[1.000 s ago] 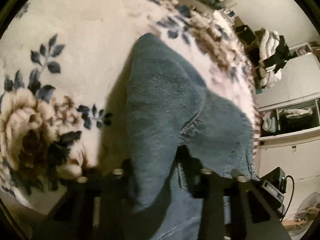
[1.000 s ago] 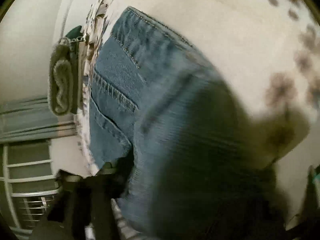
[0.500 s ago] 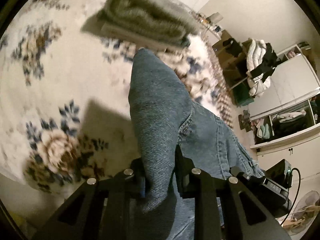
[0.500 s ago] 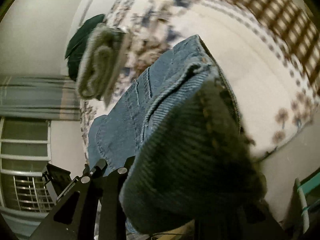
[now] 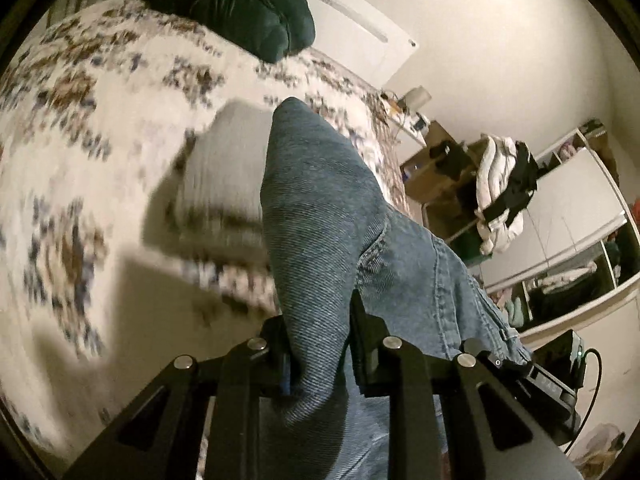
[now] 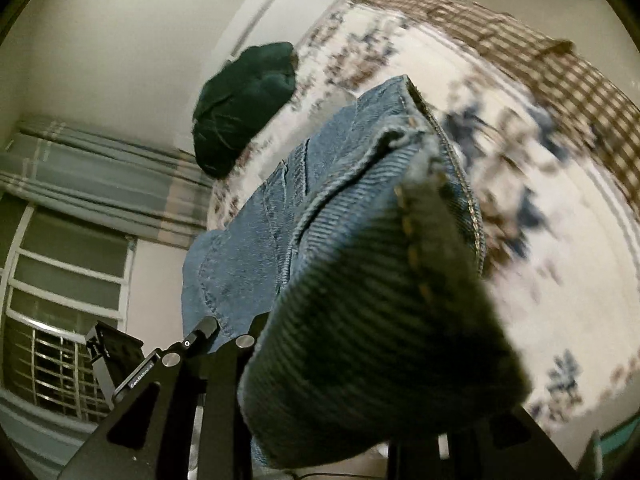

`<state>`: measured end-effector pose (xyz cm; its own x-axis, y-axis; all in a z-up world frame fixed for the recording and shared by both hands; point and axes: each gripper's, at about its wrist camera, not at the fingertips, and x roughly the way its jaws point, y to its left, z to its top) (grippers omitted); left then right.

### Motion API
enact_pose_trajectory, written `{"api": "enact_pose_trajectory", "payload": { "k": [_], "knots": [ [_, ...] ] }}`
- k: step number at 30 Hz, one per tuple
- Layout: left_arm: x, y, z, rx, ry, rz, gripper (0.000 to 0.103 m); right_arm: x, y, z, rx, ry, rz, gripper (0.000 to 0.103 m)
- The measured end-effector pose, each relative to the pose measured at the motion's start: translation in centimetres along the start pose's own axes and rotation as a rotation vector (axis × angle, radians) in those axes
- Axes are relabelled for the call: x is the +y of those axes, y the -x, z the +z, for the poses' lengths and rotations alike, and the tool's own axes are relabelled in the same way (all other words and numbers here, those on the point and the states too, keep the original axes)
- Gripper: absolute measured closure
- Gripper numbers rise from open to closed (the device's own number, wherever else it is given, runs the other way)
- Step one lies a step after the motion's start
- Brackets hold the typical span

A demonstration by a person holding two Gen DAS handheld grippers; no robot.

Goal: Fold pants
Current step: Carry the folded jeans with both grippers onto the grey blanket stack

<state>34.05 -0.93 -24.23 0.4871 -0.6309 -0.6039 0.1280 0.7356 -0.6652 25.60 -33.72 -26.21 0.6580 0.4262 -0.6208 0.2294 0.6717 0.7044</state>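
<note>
A bedroom: a bed with a flowered cover (image 5: 92, 128) fills the ground under both cameras, and the jeans (image 5: 320, 216) hang above it. Nearest, the left gripper (image 5: 320, 344) is clenched on a bunched fold of denim that rises straight ahead between its fingers; the right gripper (image 6: 320, 360) grasps a thick hemmed wad (image 6: 372, 304) that hides most of its own view. The jaws of both have just been closing on the cloth. From each grip the jeans run sideways toward the other hand, so their long axis lies across the bed. Beyond, a folded grey towel (image 5: 228, 172) lies close under the denim, and a dark green pillow (image 5: 240, 4) sits at the headboard; the open cover lies left of the towel.
</note>
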Motion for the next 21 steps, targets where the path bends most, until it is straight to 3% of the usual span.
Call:
{"api": "enact_pose_trajectory", "payload": {
  "k": [4, 10, 16, 20, 21],
  "knots": [
    [1.5, -3.1, 7.9, -0.021, -0.001, -0.007, 0.084, 3.7, -6.1, 6.3, -0.024, 0.000, 0.017, 0.074],
    [5.5, -9.9, 15.2, -0.025, 0.020, 0.010, 0.084, 5.2, -16.3, 14.0, -0.032, -0.001, 0.032, 0.074],
    [10.6, -17.2, 17.2, 0.064, 0.048, 0.087, 0.083, 1.6, -24.9, 16.3, 0.007, -0.014, 0.002, 0.074],
    [11.9, -17.8, 17.2, 0.093, 0.034, 0.094, 0.077, -1.0, -27.4, 16.2, 0.059, -0.034, -0.011, 0.073],
    [12.0, -17.6, 17.0, 0.097, 0.028, 0.094, 0.076, -1.3, -27.6, 16.2, 0.071, -0.041, -0.013, 0.068]
  ]
}}
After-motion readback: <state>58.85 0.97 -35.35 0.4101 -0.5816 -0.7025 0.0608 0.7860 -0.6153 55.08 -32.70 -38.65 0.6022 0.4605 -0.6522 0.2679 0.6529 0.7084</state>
